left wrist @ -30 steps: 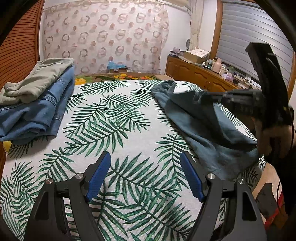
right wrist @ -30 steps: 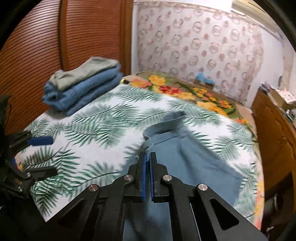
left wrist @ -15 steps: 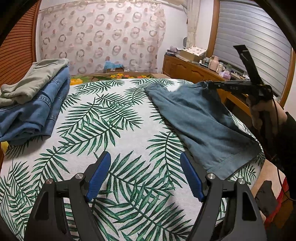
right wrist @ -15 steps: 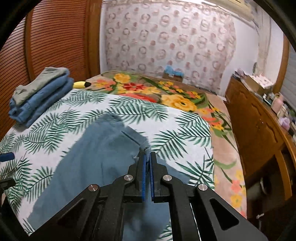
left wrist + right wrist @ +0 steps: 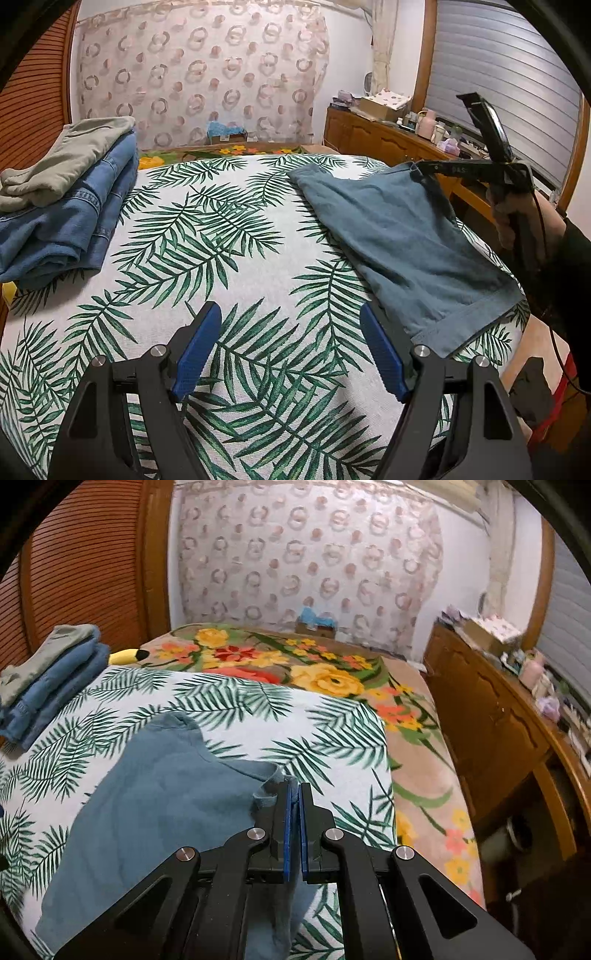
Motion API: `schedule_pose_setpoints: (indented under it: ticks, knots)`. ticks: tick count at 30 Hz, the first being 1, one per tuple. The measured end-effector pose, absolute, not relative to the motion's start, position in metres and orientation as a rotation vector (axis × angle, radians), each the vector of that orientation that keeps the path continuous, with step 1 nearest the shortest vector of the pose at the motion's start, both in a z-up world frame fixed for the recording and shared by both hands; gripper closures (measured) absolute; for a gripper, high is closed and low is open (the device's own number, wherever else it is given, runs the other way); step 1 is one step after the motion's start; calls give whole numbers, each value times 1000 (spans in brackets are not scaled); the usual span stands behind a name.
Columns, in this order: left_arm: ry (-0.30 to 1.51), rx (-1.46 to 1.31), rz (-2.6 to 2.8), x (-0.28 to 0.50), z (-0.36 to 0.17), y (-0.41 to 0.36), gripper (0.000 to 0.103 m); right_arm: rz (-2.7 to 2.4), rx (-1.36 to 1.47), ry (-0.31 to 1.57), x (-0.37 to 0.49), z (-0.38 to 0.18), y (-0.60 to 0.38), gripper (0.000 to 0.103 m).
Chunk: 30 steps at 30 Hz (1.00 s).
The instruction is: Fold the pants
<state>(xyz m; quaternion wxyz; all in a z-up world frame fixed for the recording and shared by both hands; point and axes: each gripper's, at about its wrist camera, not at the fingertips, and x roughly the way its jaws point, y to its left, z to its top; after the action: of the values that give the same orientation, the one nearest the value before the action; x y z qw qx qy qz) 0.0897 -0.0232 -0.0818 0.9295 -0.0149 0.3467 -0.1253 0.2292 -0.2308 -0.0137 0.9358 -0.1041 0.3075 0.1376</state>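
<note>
Teal-blue pants [image 5: 399, 236] lie spread on the right side of the palm-leaf bed cover [image 5: 221, 258]. My right gripper [image 5: 294, 794] is shut on a corner of their waistband, lifting that edge slightly off the cover; the pants [image 5: 162, 805] stretch away to its left. In the left wrist view the right gripper [image 5: 419, 170] shows at the far right, held by a person's hand [image 5: 513, 221]. My left gripper [image 5: 290, 332] hovers open over bare cover at the near edge, a little left of the pants' hem, with nothing between its blue pads [image 5: 197, 345].
A stack of folded jeans topped by a grey-green garment [image 5: 62, 199] sits at the cover's left side. A floral blanket [image 5: 314, 672] lies beyond the cover. A wooden dresser [image 5: 491, 731] with clutter runs along the right wall, wooden panelling on the left.
The right gripper has carried the waistband corner to the right, pulling the pants out flatter along the right side of the cover. The left gripper has stayed still and open.
</note>
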Motion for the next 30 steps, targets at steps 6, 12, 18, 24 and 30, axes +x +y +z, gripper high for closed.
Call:
schedule_pose_setpoints:
  ticks: [6,12,18,24,30]
  knots:
    - [712,-29,-259,90,-82,-24,25,246,-211,664,235,-14,-236,86]
    - [715,-21,-266,88,-82,-27,25,254,-161,652,230,-14,-248,60]
    - [720,-15,-270,89,-83,-31,25,303,-208,688,224,-30,-244,60]
    - [725,0,-281,89,-83,-38,25,204,-227,735,238,-41,-252,60]
    - [729,12,-293,89,-84,-44,25,144,-176,740,235,-39,-275,60]
